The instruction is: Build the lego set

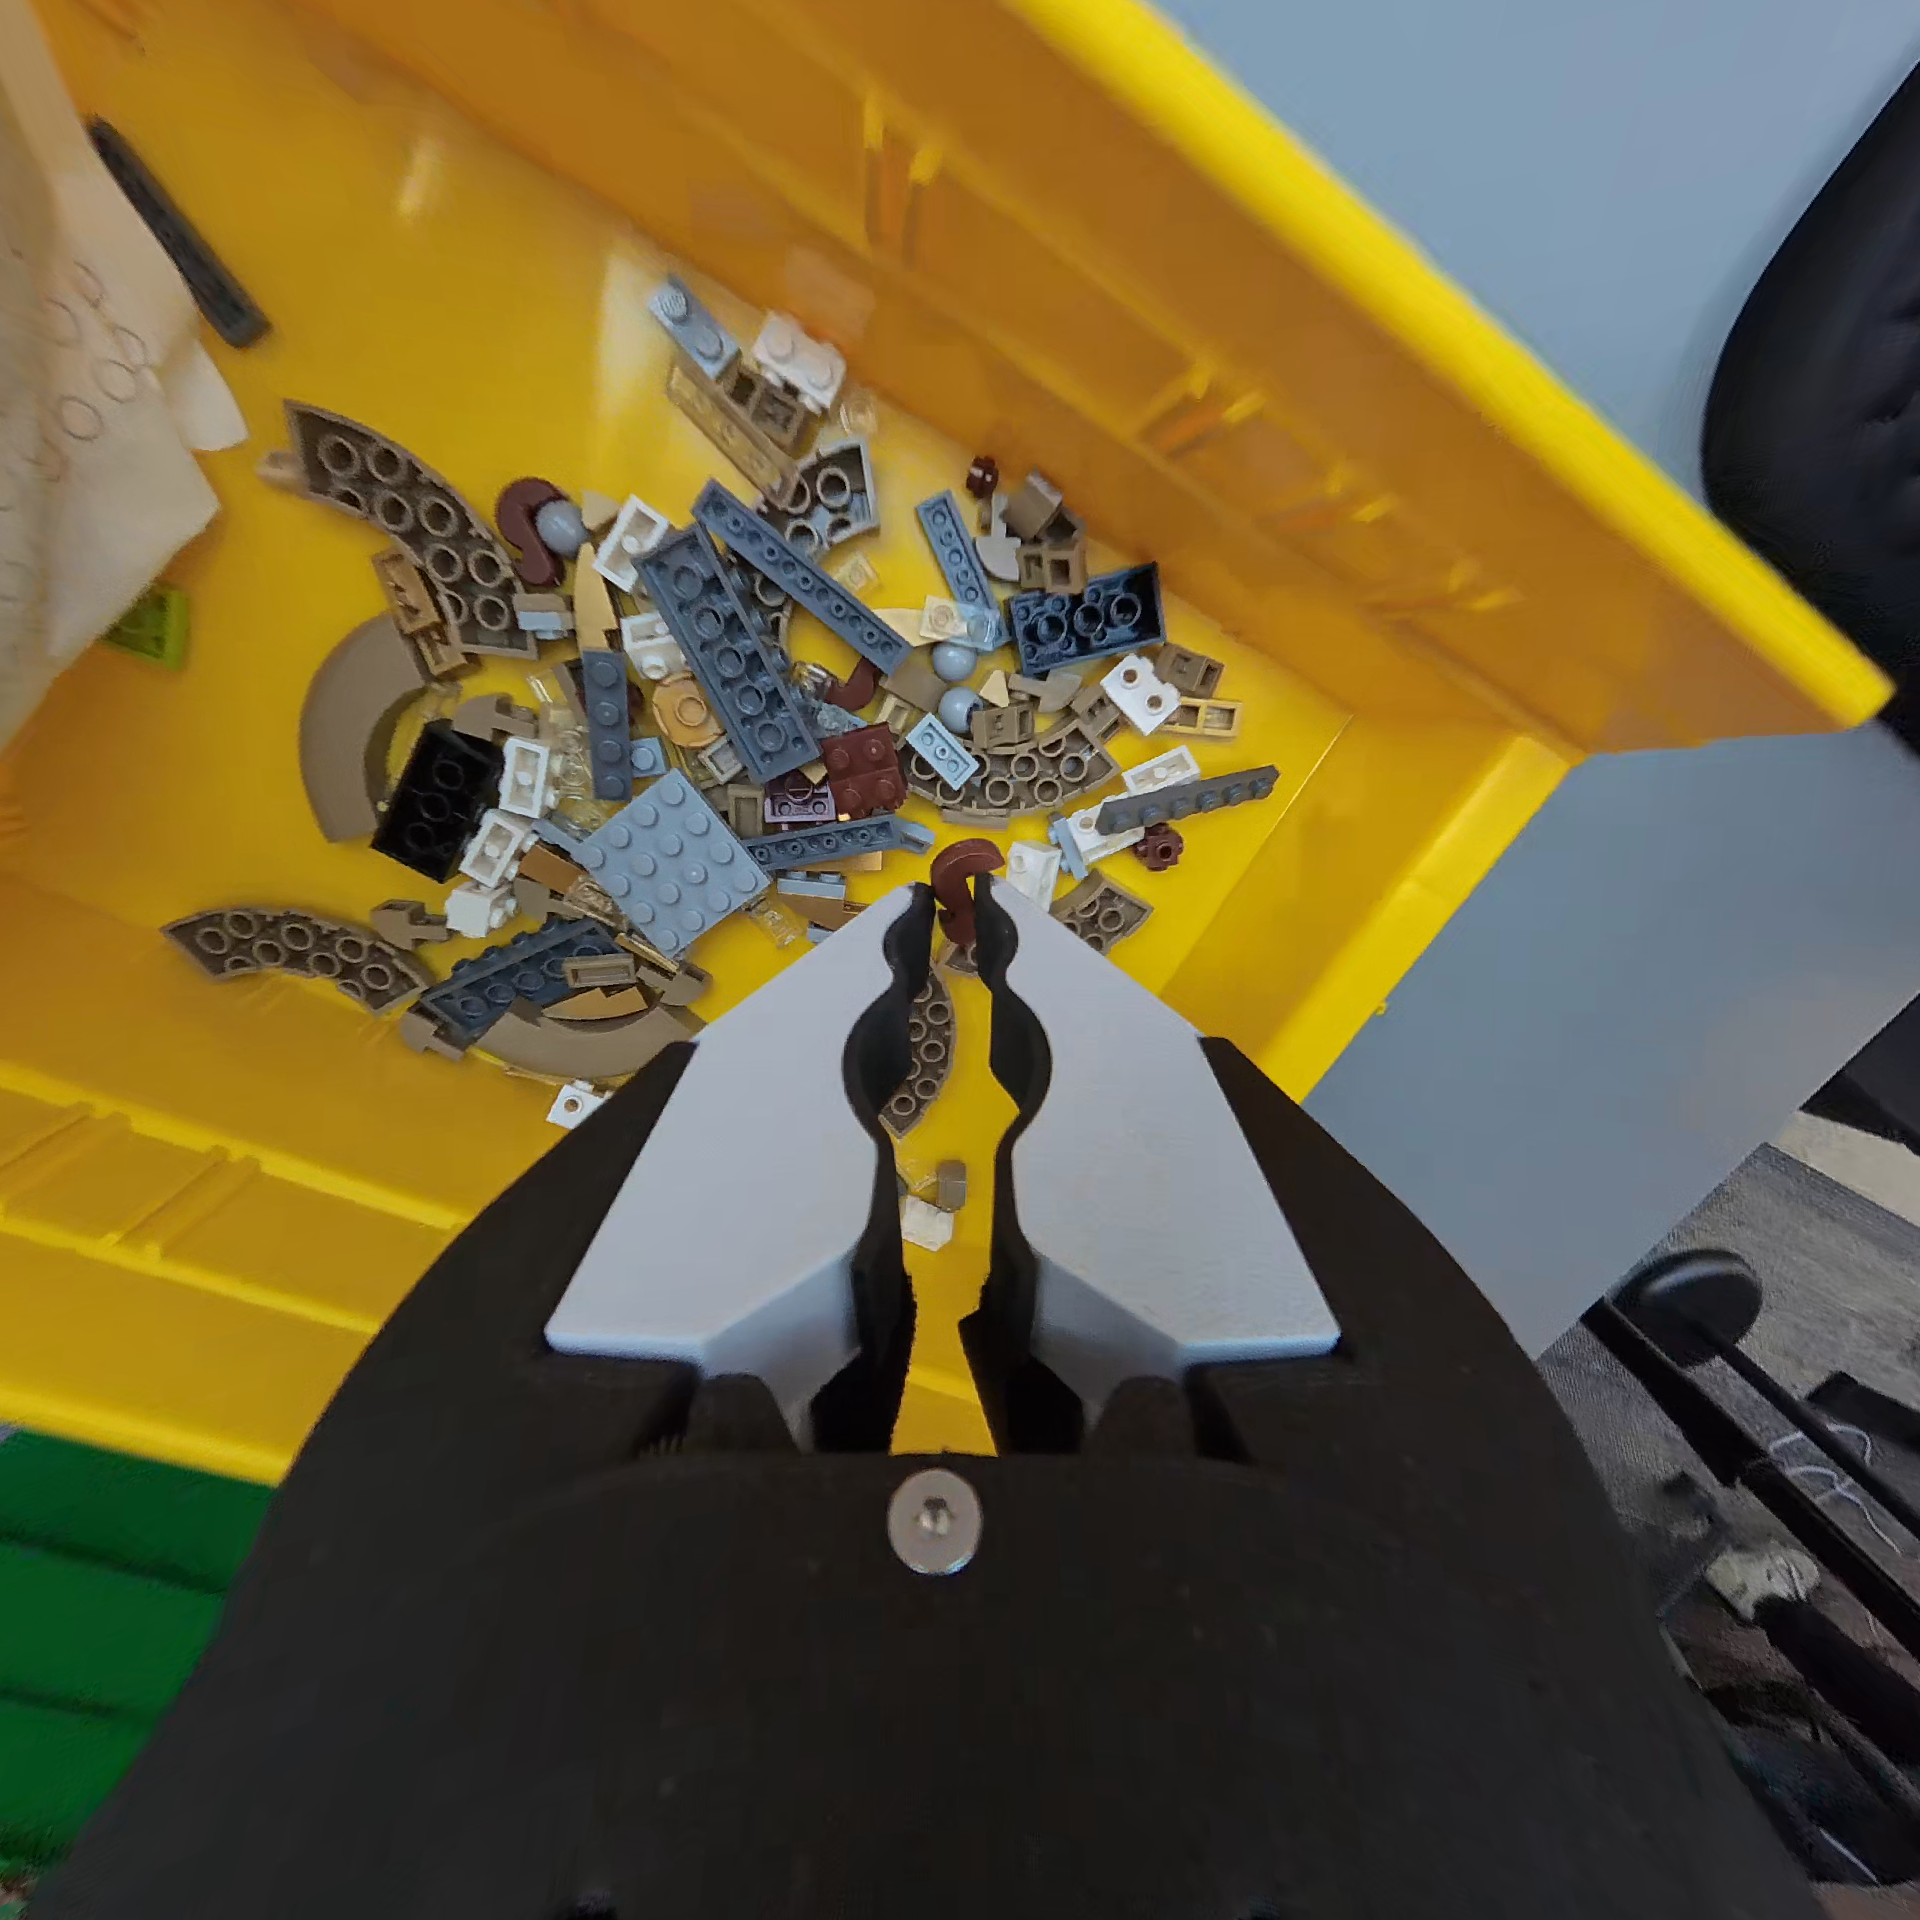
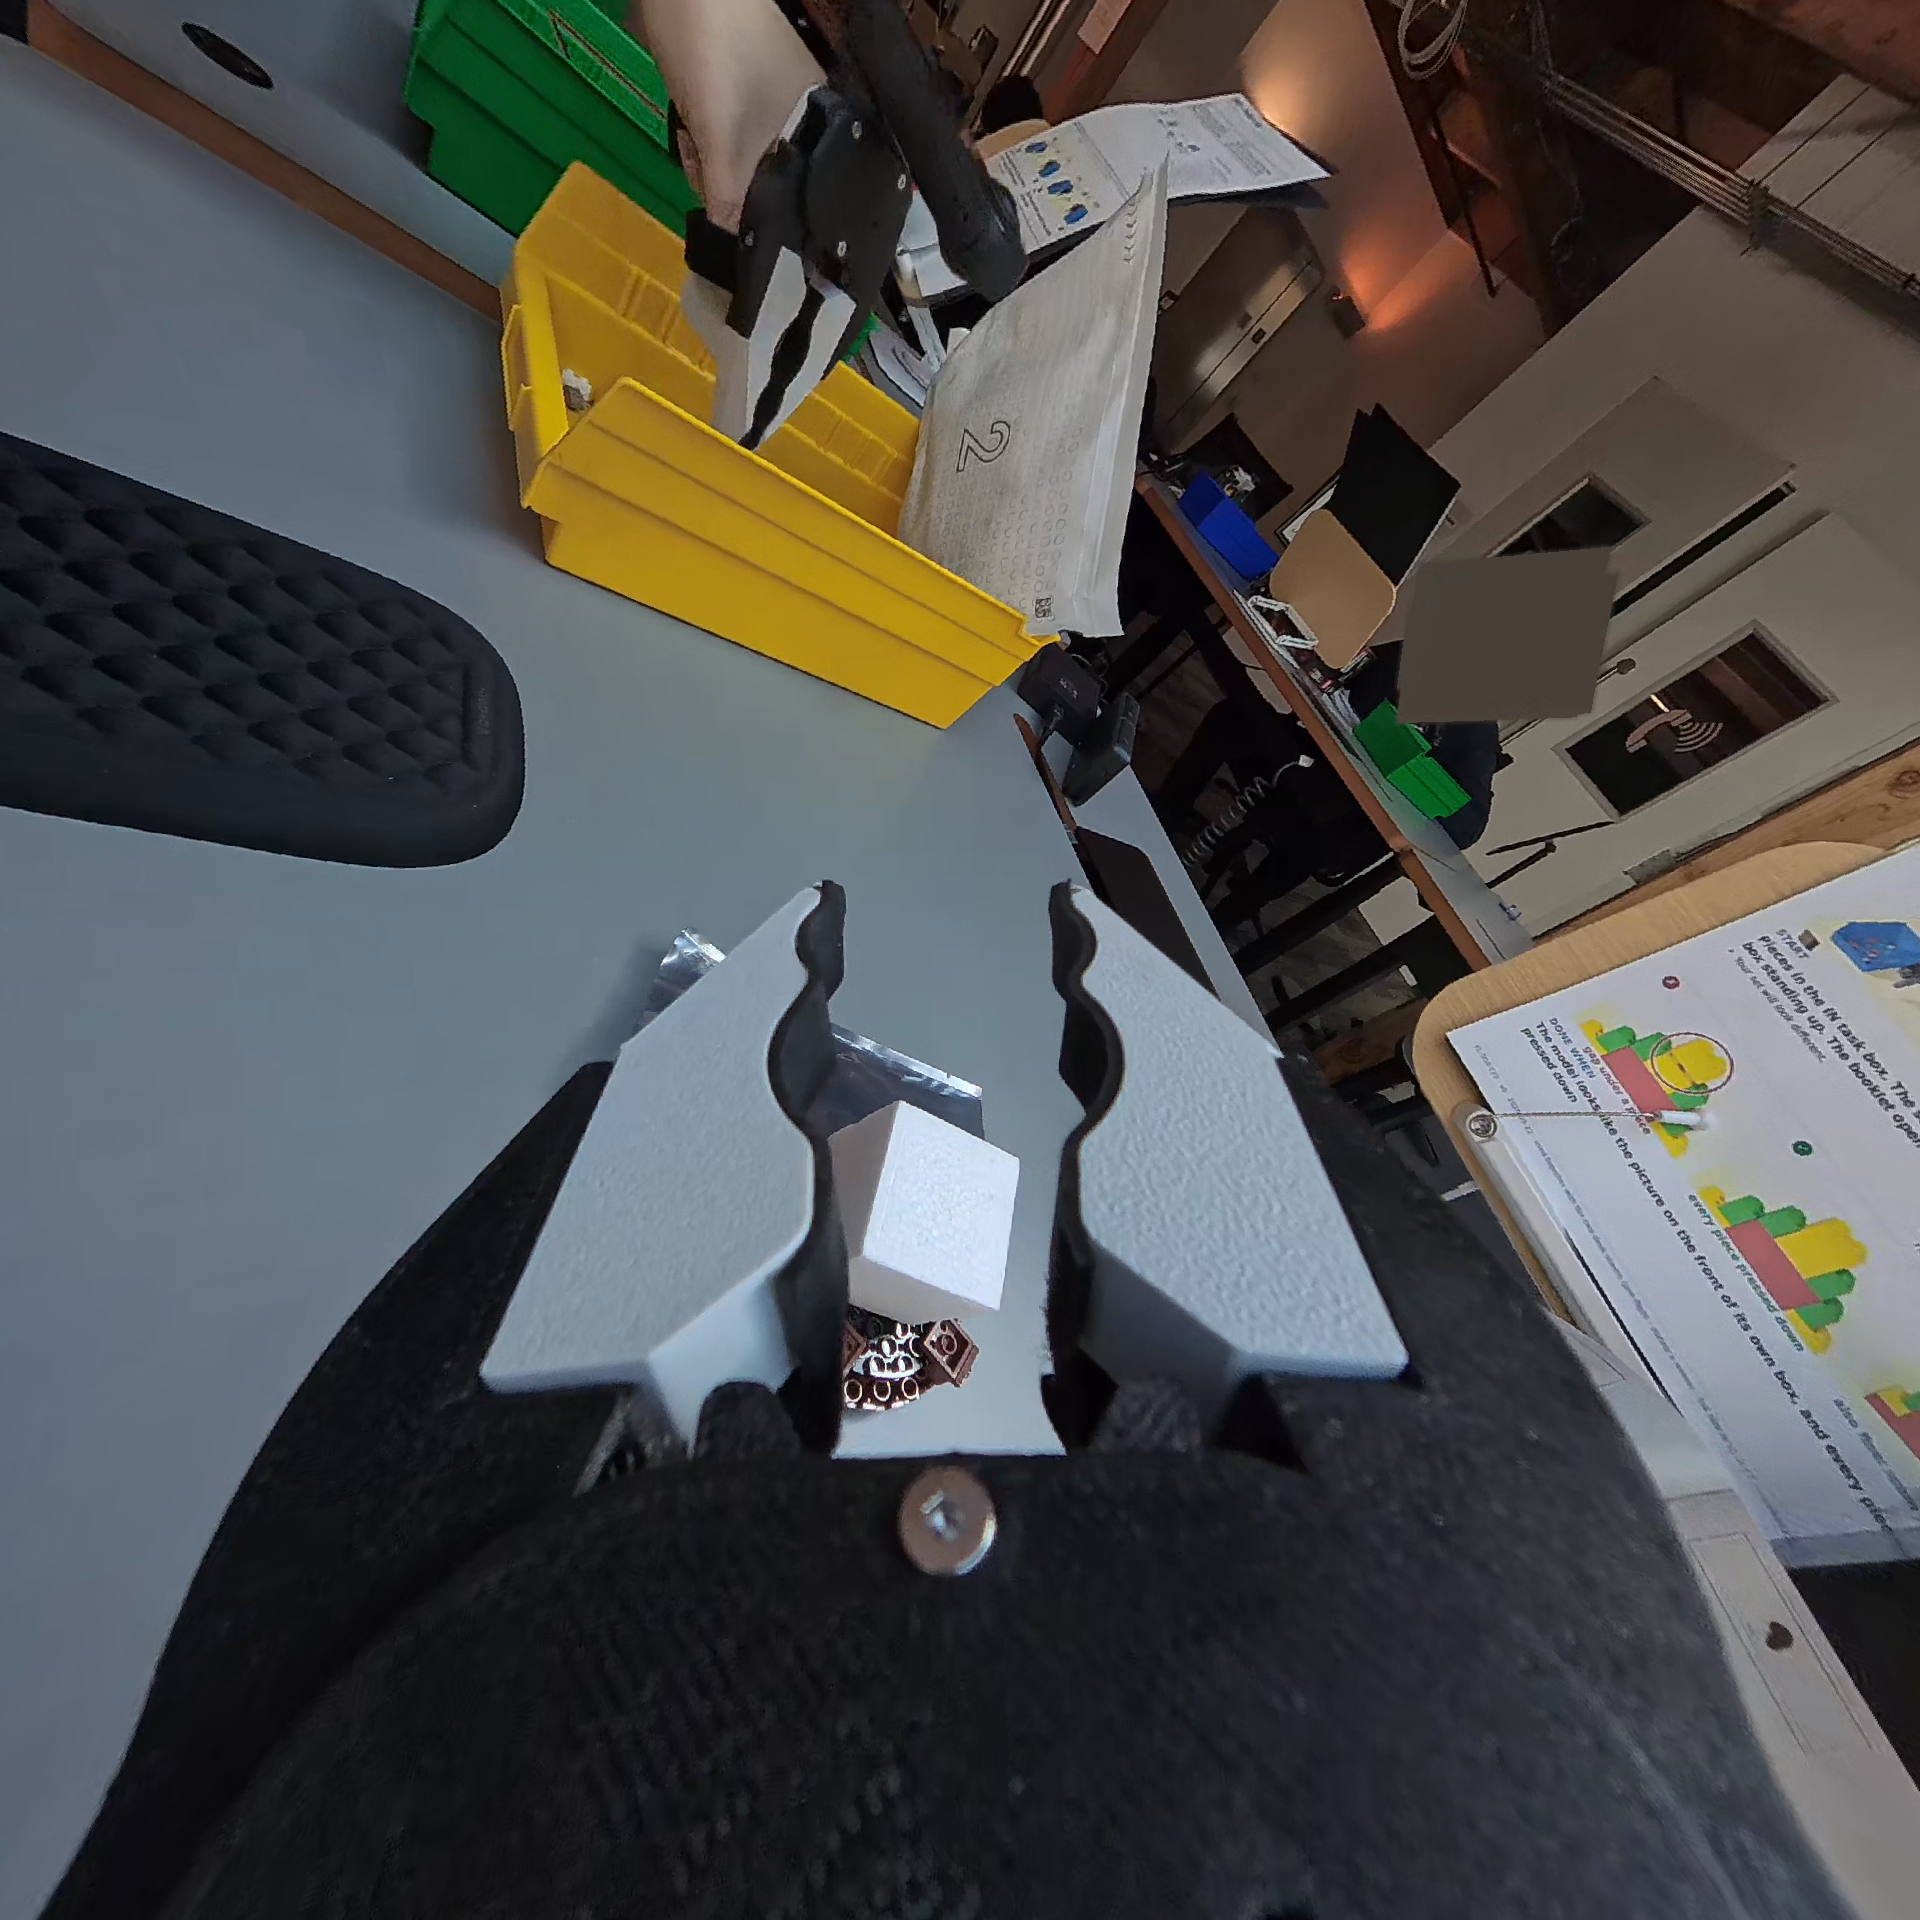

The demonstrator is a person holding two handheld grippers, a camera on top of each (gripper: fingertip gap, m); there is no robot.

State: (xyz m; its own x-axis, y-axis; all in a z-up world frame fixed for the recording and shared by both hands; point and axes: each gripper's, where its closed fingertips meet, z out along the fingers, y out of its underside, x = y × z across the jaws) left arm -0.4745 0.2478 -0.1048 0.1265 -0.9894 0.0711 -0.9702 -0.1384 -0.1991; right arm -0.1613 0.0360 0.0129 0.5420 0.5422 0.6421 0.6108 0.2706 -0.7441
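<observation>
A yellow bin (image 1: 416, 260) holds a pile of loose lego pieces (image 1: 727, 675) in grey, tan, black, white and dark red. My left gripper (image 1: 954, 906) is over the pile's near edge, shut on a small reddish-brown curved piece (image 1: 964, 864) pinched at its fingertips. In the right wrist view the left gripper (image 2: 764, 416) reaches into the yellow bin (image 2: 769, 561). My right gripper (image 2: 945, 899) is open and empty above the grey table (image 2: 675, 790). Seen between its fingers, a white block (image 2: 925, 1216) rests over a small brown lego assembly (image 2: 899, 1361).
A white numbered bag (image 2: 1039, 436) leans at the bin's far end. Green bins (image 2: 520, 94) stand behind it. A black padded object (image 2: 239, 665) lies on the table at left. A crinkled clear plastic bag (image 2: 696, 956) lies under my right gripper. An instruction sheet (image 2: 1714, 1195) is at right. Across from one pair of fingers to the other is roughly 40 centimetres.
</observation>
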